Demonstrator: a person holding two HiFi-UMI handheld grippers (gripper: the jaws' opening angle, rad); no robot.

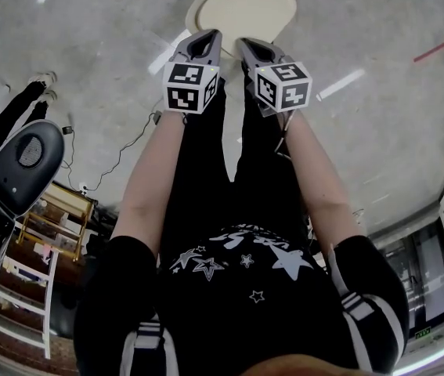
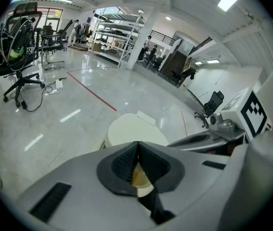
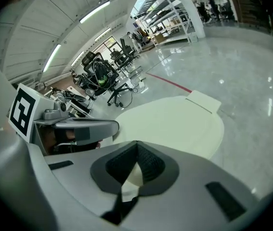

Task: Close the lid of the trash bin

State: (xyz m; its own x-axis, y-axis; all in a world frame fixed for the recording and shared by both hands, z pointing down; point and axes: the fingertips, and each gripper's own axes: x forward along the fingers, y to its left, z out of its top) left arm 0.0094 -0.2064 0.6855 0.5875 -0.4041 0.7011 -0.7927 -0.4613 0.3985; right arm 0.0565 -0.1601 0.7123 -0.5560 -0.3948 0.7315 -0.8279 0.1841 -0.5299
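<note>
The cream trash bin lid point(image 1: 245, 6) lies flat on top of its bin, on the floor just beyond both grippers. My left gripper point(image 1: 206, 39) and right gripper point(image 1: 250, 47) are held side by side over the lid's near edge, each with its marker cube toward me. In the left gripper view the lid point(image 2: 131, 129) shows past the left gripper point(image 2: 137, 144), whose jaws are shut with nothing between them. The right gripper point(image 3: 137, 147) is also shut and empty, over the lid point(image 3: 175, 121). Each gripper view catches the other gripper beside it.
A black office chair point(image 1: 22, 163) and a small wooden and white shelf cart point(image 1: 49, 225) stand to my left, with cables point(image 1: 120, 155) on the floor. A red floor line point(image 1: 441, 45) runs at far right. A cabinet point(image 1: 429, 272) stands to my right. More chairs point(image 2: 18, 47) and shelving point(image 2: 117, 32) stand farther off.
</note>
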